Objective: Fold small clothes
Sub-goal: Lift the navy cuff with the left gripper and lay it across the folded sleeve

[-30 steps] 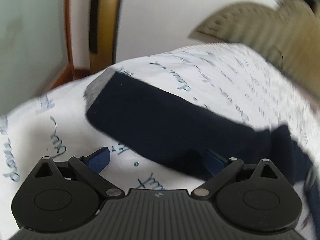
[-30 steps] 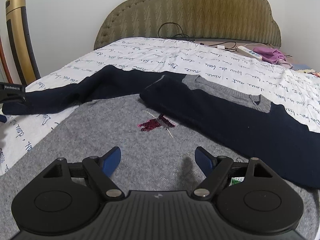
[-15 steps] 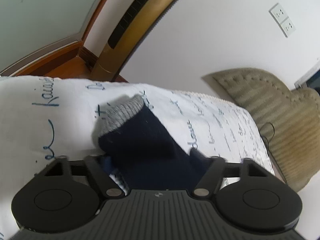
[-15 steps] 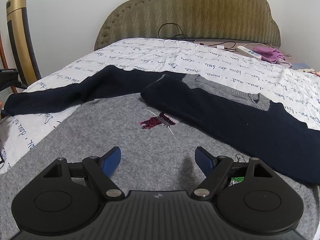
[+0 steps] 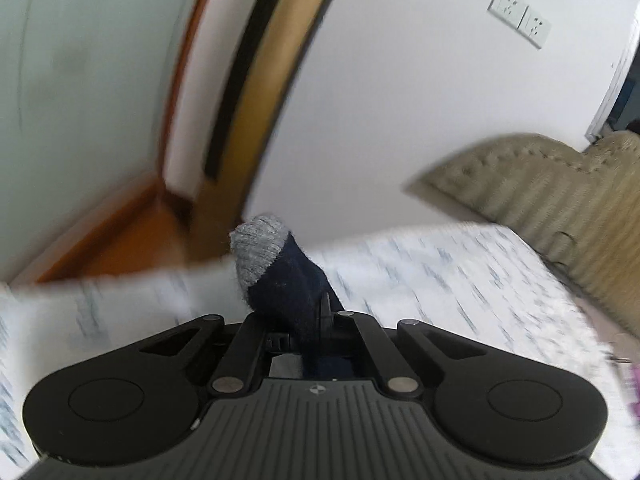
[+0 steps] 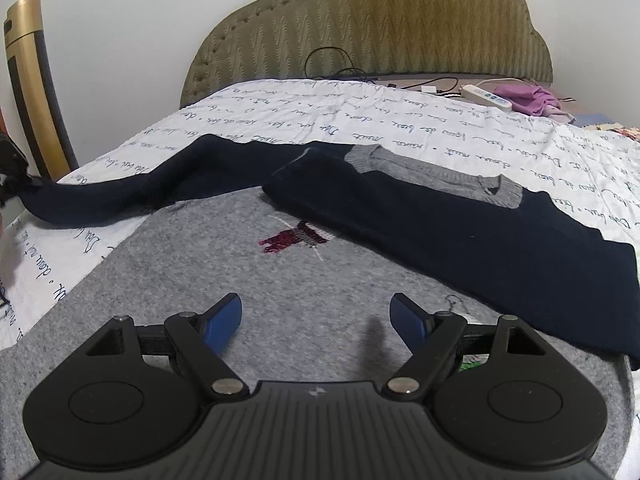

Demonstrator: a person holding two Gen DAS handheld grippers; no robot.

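Folding step in hand: the left sleeve [image 5: 280, 280] of the sweater [image 6: 320, 280] is pinched near its cuff [image 5: 258, 246] and needs to be carried across the body, judging from the right sleeve [image 6: 460, 240] already lying folded over the chest.
Left gripper [image 5: 316, 320]: its fingers have just been closing and are now clamped together on the dark sleeve, which passes between them; the grey cuff pokes out beyond the tips.
Right gripper [image 6: 316, 316]: its blue fingers [image 6: 224, 320] stand wide apart with nothing between them, hovering low over the grey body of the sweater.
Sweater position: it lies flat on the bed [image 6: 400, 128], front up, with a small red motif [image 6: 296, 238] on the chest just ahead of the right gripper.
Left sleeve position: in the right wrist view it stretches from the shoulder out toward the left edge of the bed, where its end meets the left gripper at the frame border.
Technique, lift: raise the cuff only enough for the sleeve to clear the bedspread; a high lift would likely drag the shoulder and shift the body.
Technique, path: bring the cuff across toward the folded right sleeve, so the fold line runs along the side of the body.
Technique, hold-down: pressing the right gripper on the grey body would probably keep the garment from sliding.
Risk: the knit is soft, so a grip this near the cuff may let the sleeve twist on the way over.
Blur: the left wrist view is smeared, so bedspread detail there cannot be read.
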